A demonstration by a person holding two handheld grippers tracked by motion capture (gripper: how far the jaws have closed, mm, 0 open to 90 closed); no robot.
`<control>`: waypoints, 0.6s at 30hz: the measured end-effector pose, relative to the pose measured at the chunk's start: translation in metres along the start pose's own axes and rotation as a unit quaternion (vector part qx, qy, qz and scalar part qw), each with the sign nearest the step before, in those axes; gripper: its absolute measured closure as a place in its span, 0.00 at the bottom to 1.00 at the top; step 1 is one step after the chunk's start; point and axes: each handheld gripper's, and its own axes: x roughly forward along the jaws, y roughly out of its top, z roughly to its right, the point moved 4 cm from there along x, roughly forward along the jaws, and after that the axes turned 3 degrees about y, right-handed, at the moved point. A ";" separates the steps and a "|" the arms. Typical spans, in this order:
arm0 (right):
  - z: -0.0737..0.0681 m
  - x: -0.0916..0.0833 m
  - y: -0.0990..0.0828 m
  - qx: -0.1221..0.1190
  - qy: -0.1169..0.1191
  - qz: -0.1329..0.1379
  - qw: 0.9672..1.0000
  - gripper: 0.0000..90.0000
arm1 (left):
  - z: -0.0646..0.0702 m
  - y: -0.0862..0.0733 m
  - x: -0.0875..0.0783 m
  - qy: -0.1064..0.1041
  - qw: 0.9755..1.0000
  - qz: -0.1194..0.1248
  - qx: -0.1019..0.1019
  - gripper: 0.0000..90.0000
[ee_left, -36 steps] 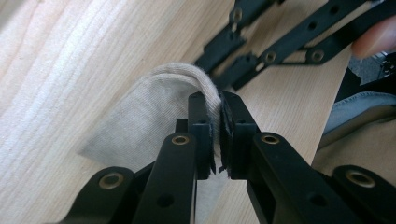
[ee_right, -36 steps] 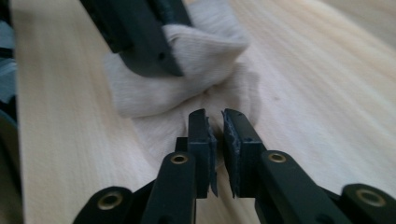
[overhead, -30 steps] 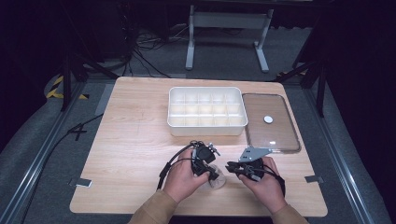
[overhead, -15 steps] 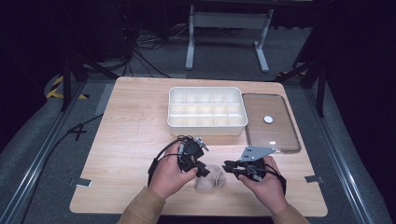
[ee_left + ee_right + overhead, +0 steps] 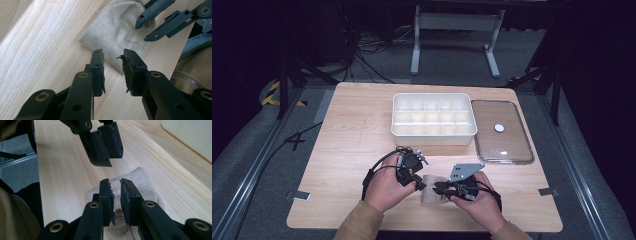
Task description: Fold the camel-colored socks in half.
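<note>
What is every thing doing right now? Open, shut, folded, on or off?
Cloth: beige, crumpled, flat on the table.
Left gripper: jaws apart, nothing between them.
Right gripper: jaws narrowly apart above the cloth.
Compartment box: open, looks empty.
Clear lid: off, beside the box.

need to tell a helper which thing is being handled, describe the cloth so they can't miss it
Start at the wooden table and go to its near edge, in front of the white compartment tray. The beige cloth lies crumpled flat between the left claw and right claw: the one soft, limp thing there.
</note>
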 end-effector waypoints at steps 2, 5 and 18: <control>0.002 0.000 -0.002 0.003 -0.004 -0.007 1.000 0.88 | 0.000 0.001 0.001 -0.002 1.000 0.000 0.004 0.78; 0.004 -0.001 -0.007 0.005 -0.008 -0.016 1.000 0.88 | 0.002 0.002 0.003 -0.004 1.000 0.001 0.002 0.75; 0.010 -0.009 -0.021 0.020 -0.023 -0.028 0.999 0.87 | 0.004 0.017 0.027 0.008 1.000 0.005 0.016 0.78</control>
